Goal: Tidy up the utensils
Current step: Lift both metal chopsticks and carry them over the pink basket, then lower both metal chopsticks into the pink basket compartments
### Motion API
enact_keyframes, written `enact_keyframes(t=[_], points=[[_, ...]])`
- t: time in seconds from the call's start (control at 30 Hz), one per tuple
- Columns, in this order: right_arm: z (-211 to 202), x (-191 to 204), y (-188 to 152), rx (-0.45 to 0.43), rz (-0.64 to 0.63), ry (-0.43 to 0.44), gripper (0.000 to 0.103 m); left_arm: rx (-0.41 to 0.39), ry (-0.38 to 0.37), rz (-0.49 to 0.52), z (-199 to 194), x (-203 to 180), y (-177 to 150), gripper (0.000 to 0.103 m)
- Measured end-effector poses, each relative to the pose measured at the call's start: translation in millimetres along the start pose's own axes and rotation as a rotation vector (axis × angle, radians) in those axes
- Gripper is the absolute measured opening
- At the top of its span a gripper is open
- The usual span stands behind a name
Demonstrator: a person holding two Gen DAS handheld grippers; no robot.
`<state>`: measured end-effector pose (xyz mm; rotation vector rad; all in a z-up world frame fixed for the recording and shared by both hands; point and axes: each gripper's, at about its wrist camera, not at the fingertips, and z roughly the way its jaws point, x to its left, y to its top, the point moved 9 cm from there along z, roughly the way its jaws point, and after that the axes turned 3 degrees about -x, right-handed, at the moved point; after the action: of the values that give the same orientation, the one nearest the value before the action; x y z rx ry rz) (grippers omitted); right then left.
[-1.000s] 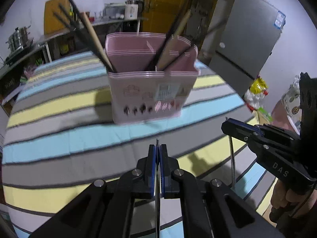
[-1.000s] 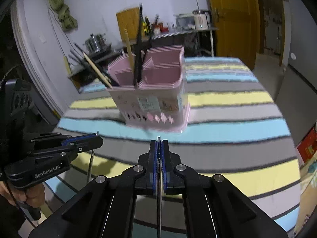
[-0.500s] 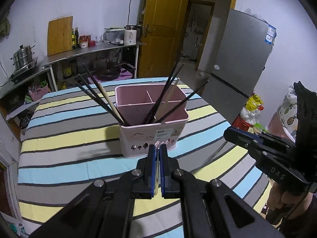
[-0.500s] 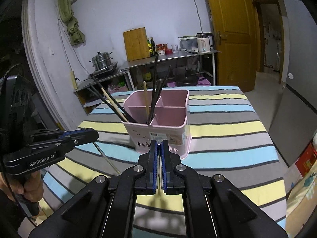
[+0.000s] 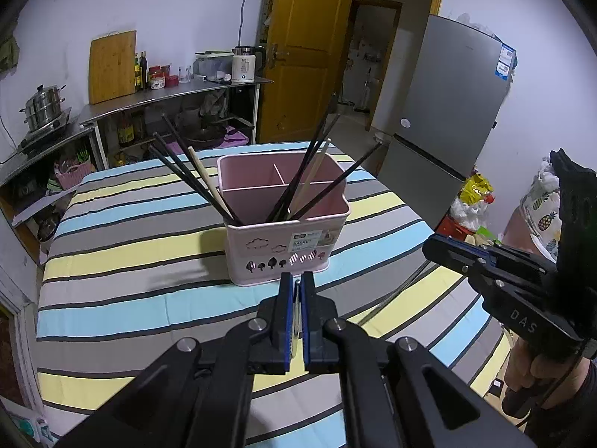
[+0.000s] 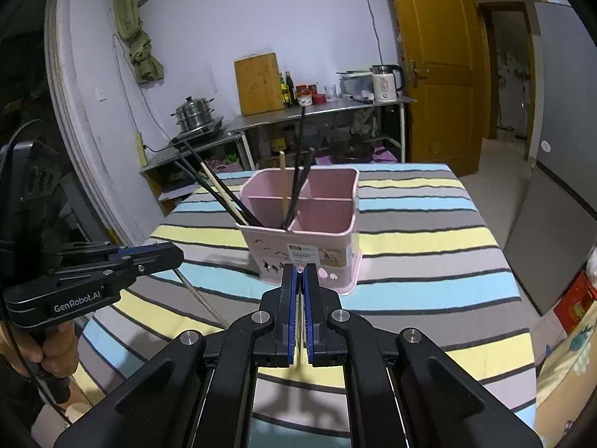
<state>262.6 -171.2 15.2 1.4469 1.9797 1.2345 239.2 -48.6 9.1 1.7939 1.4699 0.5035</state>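
Pink plastic basket (image 5: pixel 285 239) of slanting chopsticks (image 5: pixel 313 175) sits ahead on my striped desk (image 5: pixel 123 257); each hand-held gripper (image 5: pixel 294 291) (image 6: pixel 297 280) clamps a thin metal chopstick (image 5: pixel 295 321).

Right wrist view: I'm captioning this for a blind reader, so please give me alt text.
The right gripper, shut on a thin metal utensil, faces a pink utensil holder holding chopsticks on a striped tablecloth. The left gripper grips another thin metal rod.

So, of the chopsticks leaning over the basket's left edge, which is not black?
The light wooden chopstick, pale tan; the black chopsticks beside it in the pink basket are all dark.
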Motion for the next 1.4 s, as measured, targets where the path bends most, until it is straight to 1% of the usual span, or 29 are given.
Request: enact_keyframes(t=[0.13, 0.27, 0.43, 0.63, 0.77, 0.9, 1.13, 1.4], points=[[-6, 6, 7, -0.017, -0.007, 0.013, 0.004, -0.009, -0.007, -0.008, -6, 3, 6, 0.004], [-9, 12, 23, -0.042, -0.015, 0.023, 0.004, -0.025, -0.008, -0.018, -15, 9, 19, 0.004], [-14, 25, 54, -0.097, -0.036, 0.039, 0.004, -0.070, -0.010, -0.032, -29, 18, 48, 0.004], [-17, 38, 92, -0.175, -0.056, 0.045, 0.004, -0.146, -0.009, -0.044, -46, 27, 92, 0.004], [-11, 42, 111, -0.200, -0.065, 0.043, 0.004, -0.172, 0.000, -0.047, -45, 33, 114, 0.004], [1, 42, 126, -0.216, -0.061, 0.039, 0.003, -0.182, 0.006, -0.046, -35, 37, 128, 0.004], [24, 39, 132, -0.211, -0.069, 0.023, 0.003, -0.184, 0.008, -0.053, -13, 45, 137, 0.004], [53, 28, 110, -0.152, -0.048, 0.012, 0.003, -0.139, 0.004, -0.073, 22, 49, 117, 0.004]])
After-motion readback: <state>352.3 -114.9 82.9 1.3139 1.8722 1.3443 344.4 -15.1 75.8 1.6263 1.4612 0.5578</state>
